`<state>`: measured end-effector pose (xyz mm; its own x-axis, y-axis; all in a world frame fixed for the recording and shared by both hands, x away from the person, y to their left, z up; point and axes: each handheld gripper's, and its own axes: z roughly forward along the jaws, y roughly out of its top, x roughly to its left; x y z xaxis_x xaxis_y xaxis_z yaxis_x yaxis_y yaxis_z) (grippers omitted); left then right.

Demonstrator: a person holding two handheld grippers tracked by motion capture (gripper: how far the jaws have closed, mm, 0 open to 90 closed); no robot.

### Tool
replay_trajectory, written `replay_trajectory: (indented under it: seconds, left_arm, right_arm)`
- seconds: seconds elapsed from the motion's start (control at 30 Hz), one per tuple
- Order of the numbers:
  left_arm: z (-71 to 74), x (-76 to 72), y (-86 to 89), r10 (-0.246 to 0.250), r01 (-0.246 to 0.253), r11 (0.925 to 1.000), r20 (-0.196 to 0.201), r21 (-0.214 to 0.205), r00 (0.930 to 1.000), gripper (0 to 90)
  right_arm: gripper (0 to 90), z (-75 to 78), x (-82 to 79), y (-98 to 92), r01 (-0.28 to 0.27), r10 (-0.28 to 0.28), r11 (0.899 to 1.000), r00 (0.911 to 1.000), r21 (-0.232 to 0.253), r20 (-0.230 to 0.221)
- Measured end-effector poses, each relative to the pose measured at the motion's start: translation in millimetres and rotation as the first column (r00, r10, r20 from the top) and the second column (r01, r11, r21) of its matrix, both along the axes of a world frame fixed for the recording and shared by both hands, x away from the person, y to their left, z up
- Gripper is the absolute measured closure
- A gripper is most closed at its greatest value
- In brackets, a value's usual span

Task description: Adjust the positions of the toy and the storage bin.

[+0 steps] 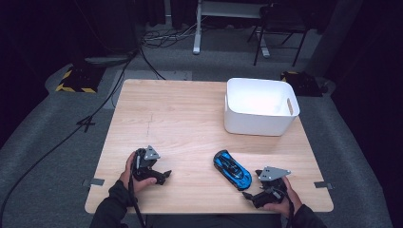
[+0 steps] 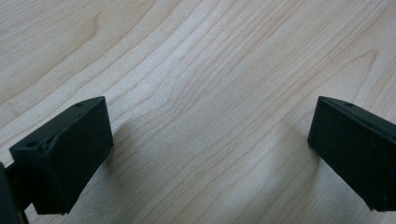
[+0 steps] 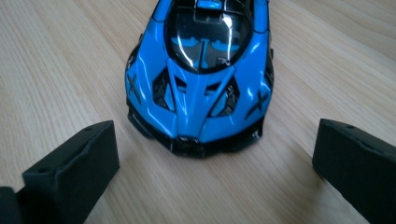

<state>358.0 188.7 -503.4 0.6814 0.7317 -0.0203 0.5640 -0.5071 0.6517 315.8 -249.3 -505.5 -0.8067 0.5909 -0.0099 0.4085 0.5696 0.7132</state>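
Blue toy car (image 1: 232,169) sits free near the tabletop's (image 1: 180,118) near edge, right of middle. Our right hand-held gripper (image 3: 205,154) gapes wide and empty just beside it; a skewed close could shove it off. Left hand-held gripper (image 2: 210,140) wide open, empty.

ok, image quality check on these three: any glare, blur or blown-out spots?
High view: the white bin is blown out inside, the room around the table falls to black. Right gripper view: white glare streaks on the blue toy car canopy, its far end slightly soft. Left gripper view: wood grain sharp in the middle, softer towards the edges, faint shadows beside each jaw of the left gripper.
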Motion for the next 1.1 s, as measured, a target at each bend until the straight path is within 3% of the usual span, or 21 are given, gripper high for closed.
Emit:
replay_trajectory:
  seconds: [0.6, 0.73, 0.87, 0.9, 1.1]
  left_arm:
    - [0.0, 0.0, 0.0, 0.0, 0.0, 1.0, 0.0, 0.0, 1.0, 0.2]
    - [0.0, 0.0, 0.0, 0.0, 0.0, 1.0, 0.0, 0.0, 1.0, 0.2]
    - [0.0, 0.0, 0.0, 0.0, 0.0, 1.0, 0.0, 0.0, 1.0, 0.2]
    - [0.0, 0.0, 0.0, 0.0, 0.0, 1.0, 0.0, 0.0, 1.0, 0.2]
    - [0.0, 0.0, -0.1, 0.0, 0.0, 1.0, 0.0, 0.0, 1.0, 0.3]
  right_arm:
    - [1.2, -0.2, 14.1, 34.0, 0.029, -0.029, 1.0, 0.9996, -0.003, 0.005]
    - [10.6, 0.6, 14.5, 31.3, 0.068, -0.068, 0.998, 0.9975, 0.019, 0.015]
    - [13.6, 0.9, 15.0, 30.3, 0.076, -0.076, 0.997, 0.9968, 0.023, 0.022]
    - [21.3, 1.5, 14.3, 29.1, 0.062, -0.063, 0.998, 0.9977, 0.029, 0.026]
    - [25.9, 2.2, 13.5, 26.2, 0.063, -0.064, 0.997, 0.9974, 0.04, 0.033]
